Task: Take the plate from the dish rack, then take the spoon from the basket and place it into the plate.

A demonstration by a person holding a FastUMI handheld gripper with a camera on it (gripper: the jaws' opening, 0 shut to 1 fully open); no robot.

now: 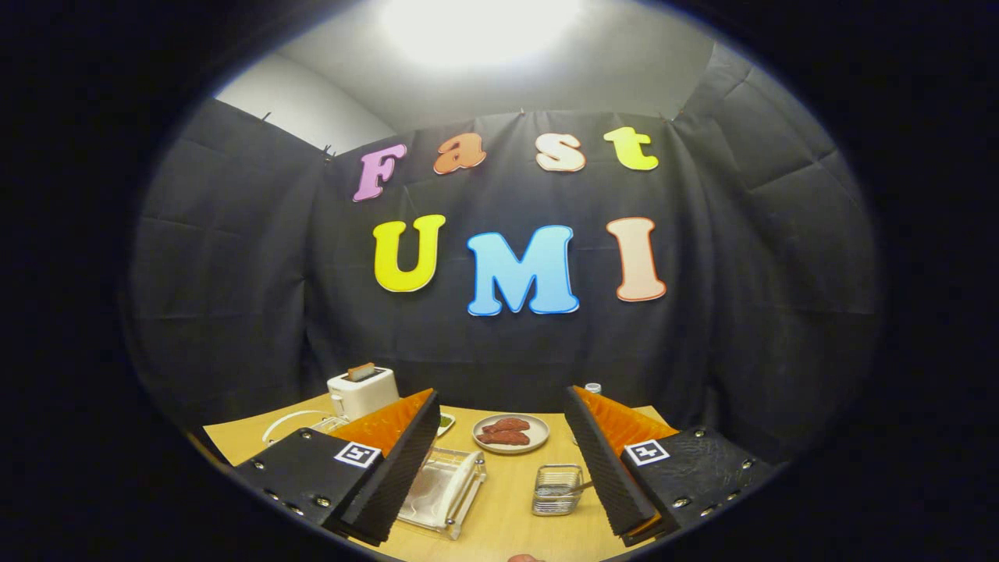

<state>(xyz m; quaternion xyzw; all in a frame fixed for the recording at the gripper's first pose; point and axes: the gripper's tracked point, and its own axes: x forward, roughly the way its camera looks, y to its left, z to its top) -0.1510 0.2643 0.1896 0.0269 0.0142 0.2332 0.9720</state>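
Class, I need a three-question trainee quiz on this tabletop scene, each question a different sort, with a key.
1. True or false: the hand-held gripper is shut on the white plate in the clear plastic dish rack.
2. What stands just ahead of the open fingers? A) a wire mesh basket holding a metal spoon B) a glass jug C) a red kettle
3. Fill in: beyond the basket, the round plate of reddish meat slices sits on the wooden ____.

Key: 1 false, the fingers are open and apart; 2 A; 3 table.
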